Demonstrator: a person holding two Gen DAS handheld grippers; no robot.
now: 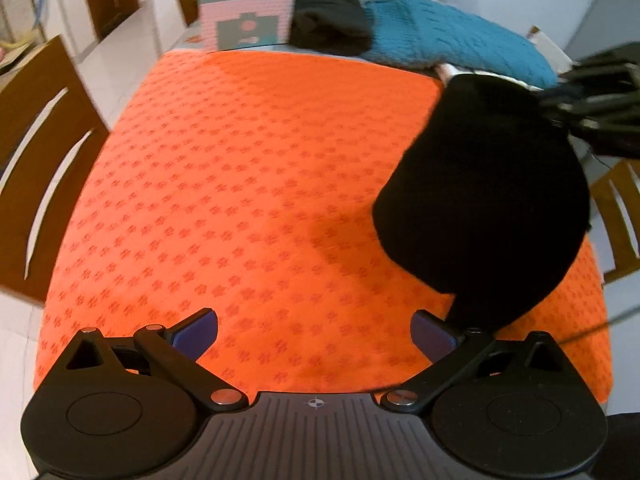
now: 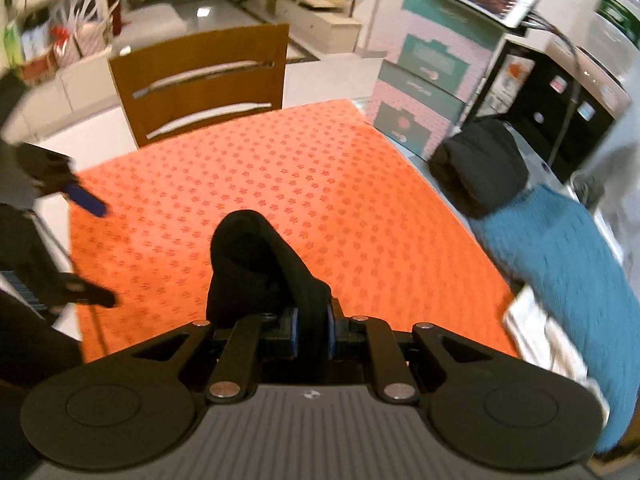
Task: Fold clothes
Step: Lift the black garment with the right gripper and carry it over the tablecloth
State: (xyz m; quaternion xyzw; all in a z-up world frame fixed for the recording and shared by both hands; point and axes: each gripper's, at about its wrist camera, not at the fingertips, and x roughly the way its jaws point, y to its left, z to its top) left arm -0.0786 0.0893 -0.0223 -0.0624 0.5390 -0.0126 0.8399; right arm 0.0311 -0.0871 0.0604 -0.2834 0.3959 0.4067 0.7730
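A black garment [image 1: 484, 196] hangs bunched above the right side of the orange patterned cloth [image 1: 248, 184] on the table. My right gripper [image 2: 312, 330] is shut on the black garment [image 2: 256, 264] and holds it up; it shows in the left wrist view [image 1: 592, 96] at the garment's top. My left gripper [image 1: 314, 336] is open and empty over the near edge of the orange cloth, left of the garment. It shows in the right wrist view [image 2: 90, 248] at the left, jaws apart.
A folded dark garment [image 1: 328, 20] and a teal knitted garment [image 1: 452, 40] lie at the far edge of the table. Stacked pink-and-teal boxes [image 1: 248, 8] stand beside them. Wooden chairs stand at the left [image 1: 36, 152] and right [image 1: 616, 216].
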